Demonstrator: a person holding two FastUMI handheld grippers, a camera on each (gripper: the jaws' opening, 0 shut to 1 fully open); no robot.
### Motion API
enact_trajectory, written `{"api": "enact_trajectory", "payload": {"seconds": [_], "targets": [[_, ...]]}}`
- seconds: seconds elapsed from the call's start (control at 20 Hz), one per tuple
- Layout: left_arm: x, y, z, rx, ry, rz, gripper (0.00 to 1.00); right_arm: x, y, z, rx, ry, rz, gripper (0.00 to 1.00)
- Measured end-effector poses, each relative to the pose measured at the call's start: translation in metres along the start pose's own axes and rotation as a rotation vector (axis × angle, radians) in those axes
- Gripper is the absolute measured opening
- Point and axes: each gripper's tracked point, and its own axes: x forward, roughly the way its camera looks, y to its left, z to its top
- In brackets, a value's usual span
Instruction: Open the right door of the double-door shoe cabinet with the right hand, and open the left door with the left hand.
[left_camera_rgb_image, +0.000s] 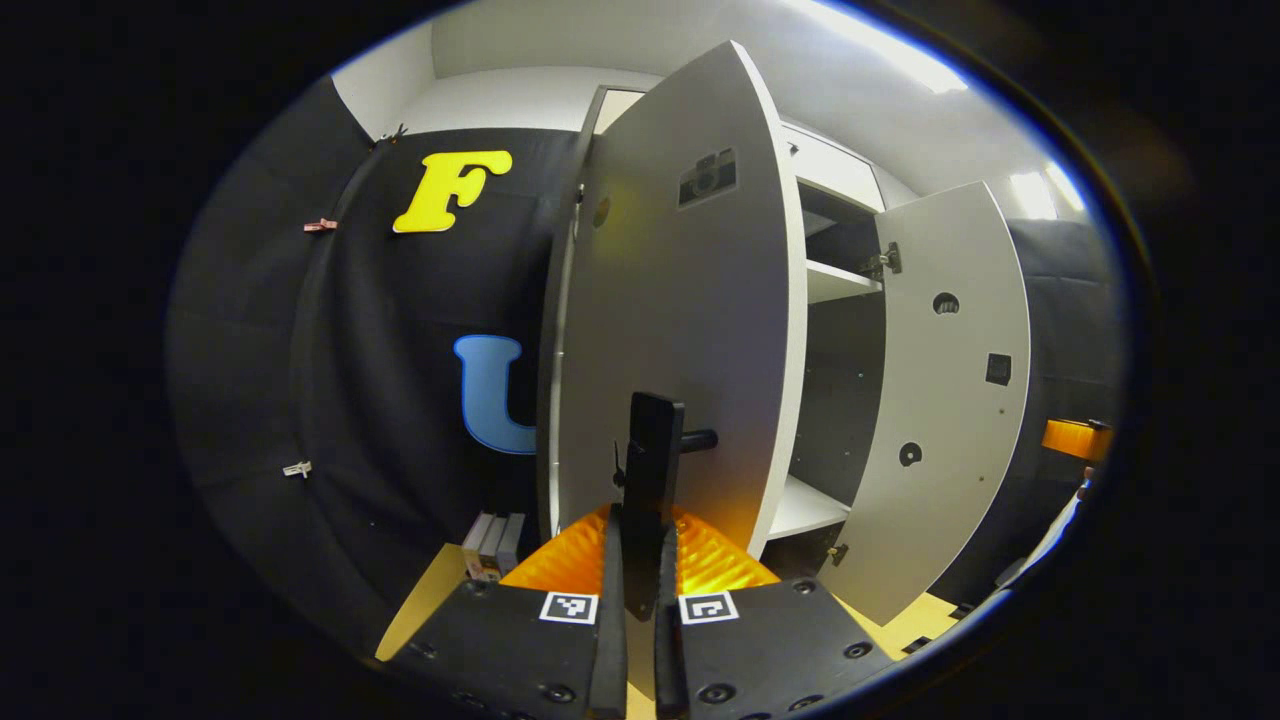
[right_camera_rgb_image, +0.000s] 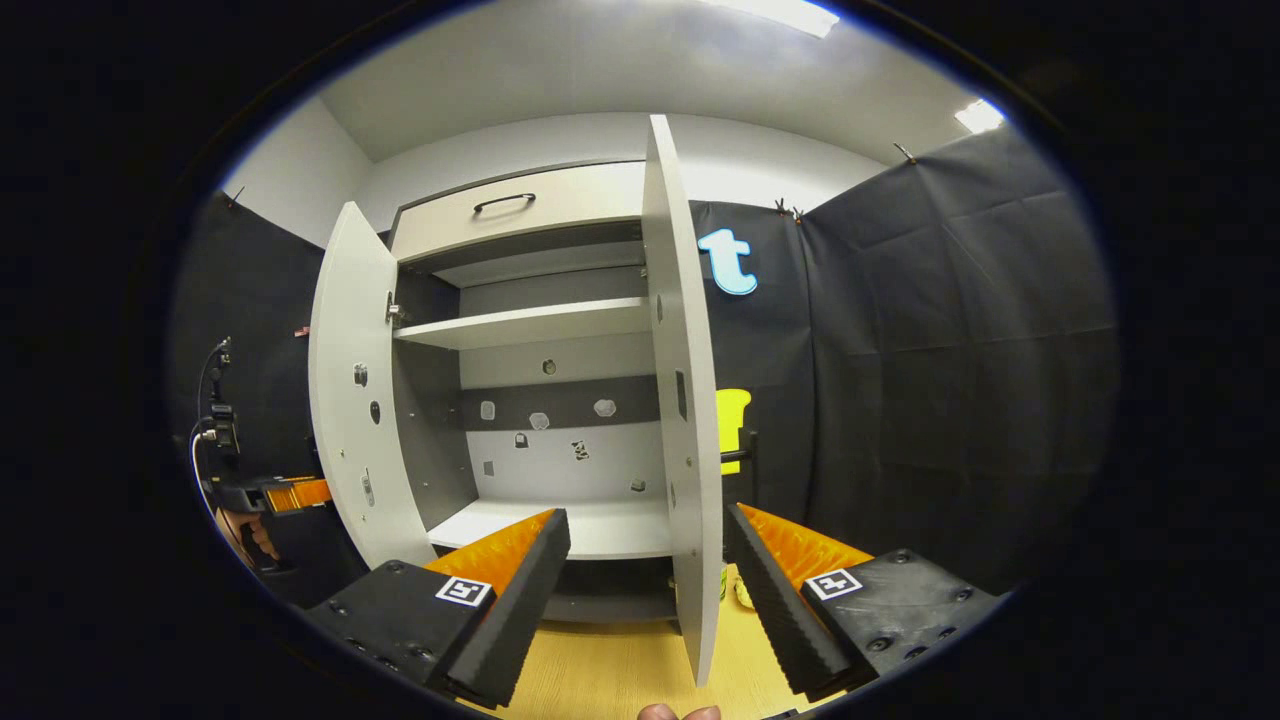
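Clamping the black handle of the left door, the left gripper has both fingers pressed against the bar in the left gripper view. That door stands swung out from the cabinet, its outer face toward the camera. Past its edge lie white shelves and the dark interior. The right door hangs wide open on the far side, inner face showing, with a hinge near its top. A few small boxes stand on the floor by the wall, to the left of the door.

In the right gripper view, the right gripper is spread wide and grips nothing. The right door stands edge-on between its fingers, with no clear contact on either side. Its handle juts from the outer face. The left door is open at the far left, and the other gripper sits just beside it, near the view's edge. Inside the cabinet, a shelf crosses the upper part and a drawer front with a handle sits on top.
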Motion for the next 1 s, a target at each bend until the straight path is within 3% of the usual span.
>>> {"api": "enact_trajectory", "payload": {"seconds": [0.4, 0.5, 0.55, 1.0], "targets": [[-0.01, 0.038, 0.005, 0.002, -0.019, 0.097, 0.16, 0.002, 0.035, -0.006, -0.038, -0.001, 0.07, 0.98], [-0.007, 0.017, 0.003, -0.048, -0.012, -0.007, 0.09, 0.004, 0.039, -0.008, -0.048, 0.0, 0.082, 0.98], [-0.005, 0.013, 0.002, -0.061, -0.012, -0.025, 0.14, 0.003, 0.041, -0.009, -0.052, 0.0, 0.085, 0.98], [-0.008, 0.026, 0.003, -0.039, -0.031, 0.048, 0.13, 0.007, 0.041, -0.014, -0.04, 0.018, 0.085, 0.98]]}}
